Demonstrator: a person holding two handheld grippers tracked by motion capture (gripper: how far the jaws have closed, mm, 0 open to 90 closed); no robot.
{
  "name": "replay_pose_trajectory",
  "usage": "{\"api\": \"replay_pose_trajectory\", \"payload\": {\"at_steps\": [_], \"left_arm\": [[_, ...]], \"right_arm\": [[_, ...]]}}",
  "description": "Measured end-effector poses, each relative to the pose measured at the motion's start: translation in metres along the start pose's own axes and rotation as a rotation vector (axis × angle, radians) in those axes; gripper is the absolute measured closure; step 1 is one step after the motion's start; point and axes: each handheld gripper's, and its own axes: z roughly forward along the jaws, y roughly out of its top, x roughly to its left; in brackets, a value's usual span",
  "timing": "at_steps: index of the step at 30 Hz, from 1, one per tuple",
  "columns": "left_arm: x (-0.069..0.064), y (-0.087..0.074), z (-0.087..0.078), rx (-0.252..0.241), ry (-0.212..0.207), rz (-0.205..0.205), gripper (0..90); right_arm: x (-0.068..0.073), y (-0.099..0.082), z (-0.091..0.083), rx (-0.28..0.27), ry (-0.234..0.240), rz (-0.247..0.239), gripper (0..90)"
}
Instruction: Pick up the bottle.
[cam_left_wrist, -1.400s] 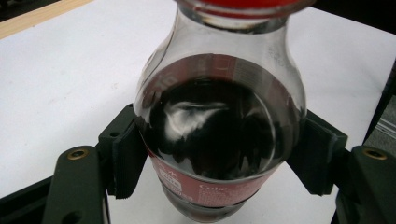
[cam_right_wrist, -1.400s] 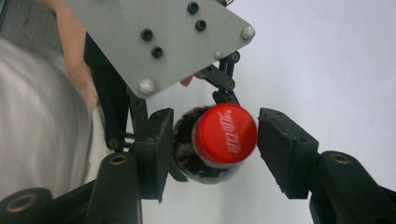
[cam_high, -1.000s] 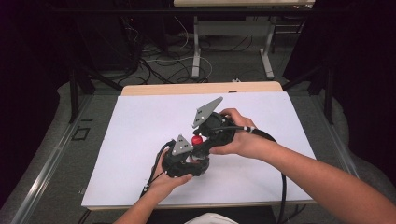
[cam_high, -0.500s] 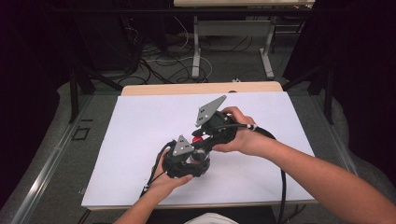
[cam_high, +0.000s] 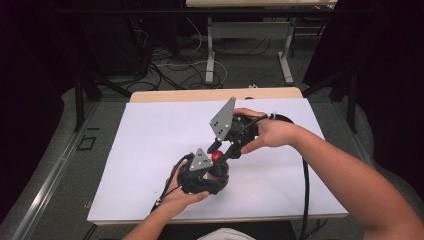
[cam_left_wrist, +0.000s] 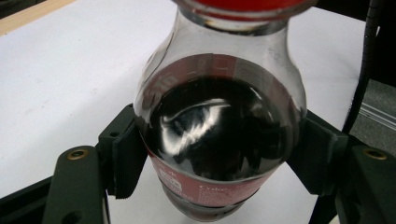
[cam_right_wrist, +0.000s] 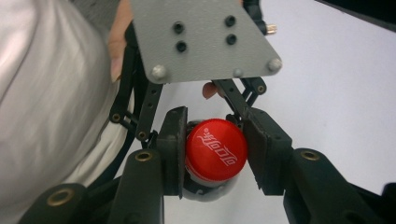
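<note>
The right gripper (cam_right_wrist: 215, 151) has just been closing, and its two black jaws now clamp the red cap (cam_right_wrist: 215, 148) of a cola bottle (cam_left_wrist: 219, 140), one pad on each side. A second ago the cap showed bare and red between the two tools; now the right gripper (cam_high: 220, 152) covers most of it from above and to the right. This suggests the cap is about to be twisted off. The left gripper (cam_left_wrist: 219, 158) is clenched around the bottle's dark body, jaws pressing both sides at the label. The bottle sits low at the near middle of the white table (cam_high: 150, 150), cradled in the person's left hand (cam_high: 187, 192).
</note>
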Motion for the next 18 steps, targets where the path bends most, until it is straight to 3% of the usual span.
{"api": "replay_pose_trajectory", "payload": {"at_steps": [1,2,3,5,8,10,11,12,13,15,17,18], "left_arm": [[0.001,0.0,0.0,-0.001,0.003,-0.007,29.9],[0.002,0.0,0.0,-0.003,0.004,-0.011,29.9],[0.002,0.0,0.0,-0.004,0.004,-0.019,29.9],[0.004,0.0,-0.002,-0.002,0.019,-0.029,29.9],[0.008,0.0,-0.003,-0.009,0.037,-0.044,29.9],[0.009,0.0,-0.003,-0.008,0.042,-0.048,29.9],[0.009,-0.001,-0.003,-0.008,0.043,-0.054,29.9],[0.01,-0.001,-0.004,-0.009,0.047,-0.055,29.9],[0.011,-0.001,-0.004,-0.009,0.048,-0.059,29.8],[0.011,-0.001,-0.004,-0.01,0.05,-0.063,29.9],[0.011,-0.001,-0.004,0.002,0.042,-0.052,29.9],[0.011,-0.001,-0.004,-0.007,0.044,-0.063,29.9]], "right_arm": [[-0.001,-0.001,0.0,0.004,0.0,-0.009,60.0],[0.001,0.0,0.0,0.009,-0.041,0.029,52.7],[0.001,0.0,0.0,0.009,-0.041,0.029,52.7],[0.006,0.001,0.001,0.009,-0.117,0.148,44.9],[0.013,0.005,0.001,0.018,-0.197,0.304,44.5],[0.015,0.006,0.002,0.017,-0.221,0.329,44.6],[0.02,0.008,0.003,0.016,-0.267,0.401,45.5],[0.02,0.008,0.003,0.016,-0.267,0.401,45.5],[0.023,0.009,0.004,0.011,-0.309,0.464,45.6],[0.028,0.011,0.007,0.02,-0.368,0.494,45.9],[0.029,0.011,0.008,0.016,-0.38,0.503,46.2],[0.032,0.012,0.012,-0.009,-0.394,0.557,48.3]]}}
